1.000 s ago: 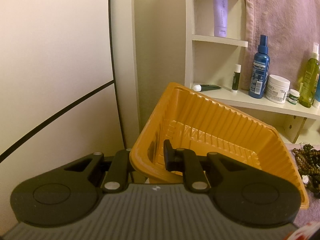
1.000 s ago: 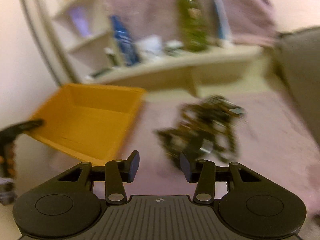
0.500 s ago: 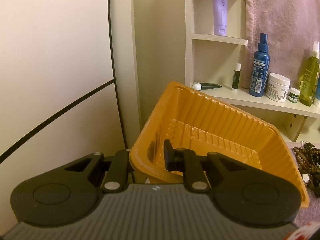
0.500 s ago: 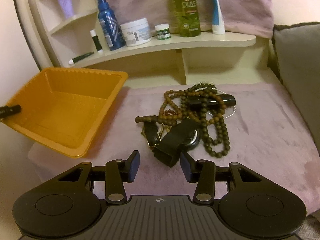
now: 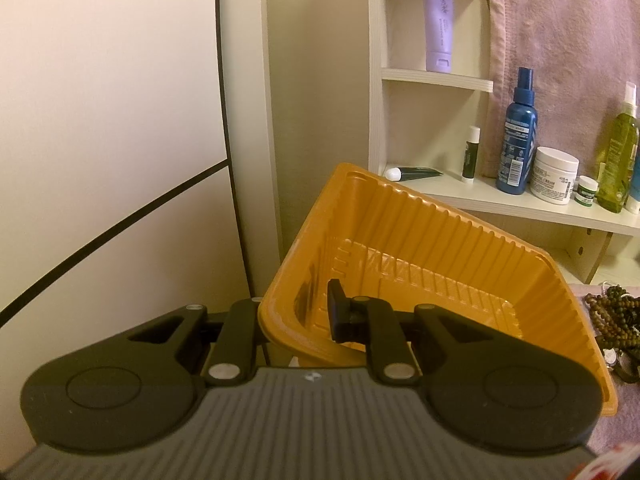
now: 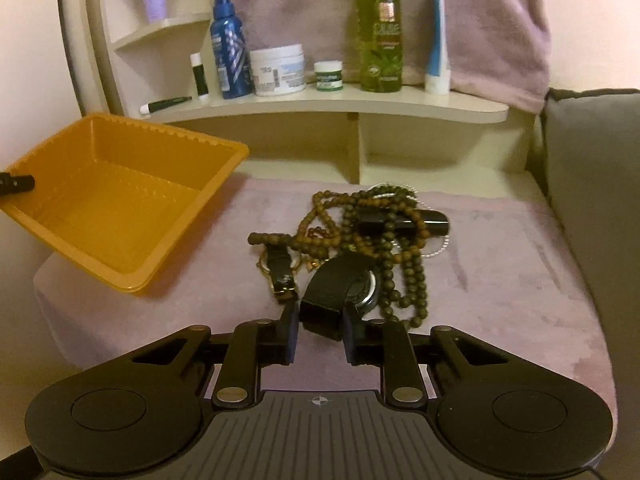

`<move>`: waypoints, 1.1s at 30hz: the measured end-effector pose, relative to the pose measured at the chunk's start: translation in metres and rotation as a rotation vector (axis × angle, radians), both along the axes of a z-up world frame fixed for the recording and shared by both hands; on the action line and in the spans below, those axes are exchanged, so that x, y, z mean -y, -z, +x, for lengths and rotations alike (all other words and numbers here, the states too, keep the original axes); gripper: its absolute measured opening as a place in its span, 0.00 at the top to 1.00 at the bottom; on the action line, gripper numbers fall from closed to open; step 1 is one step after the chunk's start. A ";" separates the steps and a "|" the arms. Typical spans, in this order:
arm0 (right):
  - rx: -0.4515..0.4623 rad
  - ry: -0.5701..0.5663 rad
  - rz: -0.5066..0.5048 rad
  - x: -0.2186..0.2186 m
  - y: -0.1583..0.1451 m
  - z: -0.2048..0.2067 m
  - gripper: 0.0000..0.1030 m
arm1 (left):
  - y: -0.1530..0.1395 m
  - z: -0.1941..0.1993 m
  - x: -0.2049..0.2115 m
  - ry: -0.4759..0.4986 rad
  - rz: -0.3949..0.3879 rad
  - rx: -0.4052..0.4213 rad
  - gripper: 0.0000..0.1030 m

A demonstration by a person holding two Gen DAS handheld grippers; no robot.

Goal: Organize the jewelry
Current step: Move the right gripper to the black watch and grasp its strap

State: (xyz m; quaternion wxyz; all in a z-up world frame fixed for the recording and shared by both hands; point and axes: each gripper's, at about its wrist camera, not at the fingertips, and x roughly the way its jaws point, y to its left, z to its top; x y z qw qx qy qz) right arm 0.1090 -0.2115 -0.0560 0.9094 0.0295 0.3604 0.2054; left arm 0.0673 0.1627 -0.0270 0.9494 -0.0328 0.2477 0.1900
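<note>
An orange plastic tray [image 5: 440, 248] hangs tilted at the left edge of the pink-covered surface, and my left gripper [image 5: 298, 308] is shut on its near wall, one finger inside and one outside. The tray [image 6: 120, 216] holds nothing. A heap of jewelry lies right of it: brown bead strings [image 6: 400, 256], a gold watch with a dark strap [image 6: 280, 268], a black tube [image 6: 424, 222] and a black watch [image 6: 344, 280]. My right gripper [image 6: 320, 320] is closing on the black watch's strap end, its pads touching both edges.
A cream shelf [image 6: 320, 104] behind the heap carries a blue spray bottle [image 6: 230, 48], a white jar [image 6: 278, 70], a green bottle [image 6: 380, 32] and tubes. A grey cushion [image 6: 592, 200] rises at the right. Beads [image 5: 612, 320] show at the left wrist view's right edge.
My right gripper has come closer to the jewelry heap and its jaws have narrowed around the black watch strap. The left gripper and the tray have stayed put.
</note>
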 end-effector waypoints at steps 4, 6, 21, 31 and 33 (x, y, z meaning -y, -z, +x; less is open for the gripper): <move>-0.017 0.049 -0.007 0.011 -0.001 -0.004 0.78 | 0.000 0.000 0.000 0.000 -0.002 0.000 0.85; -0.031 0.075 -0.009 0.015 0.001 -0.004 0.78 | 0.000 0.000 0.000 0.000 -0.003 0.001 0.85; -0.012 0.107 -0.051 0.005 0.009 0.000 0.77 | -0.001 -0.002 0.001 0.003 -0.008 0.002 0.85; -0.194 0.290 0.333 0.047 -0.010 0.020 0.77 | 0.000 -0.001 0.000 0.004 -0.014 0.003 0.85; -0.202 0.308 0.376 0.050 -0.018 0.021 0.77 | 0.000 -0.001 -0.001 0.003 -0.017 0.002 0.85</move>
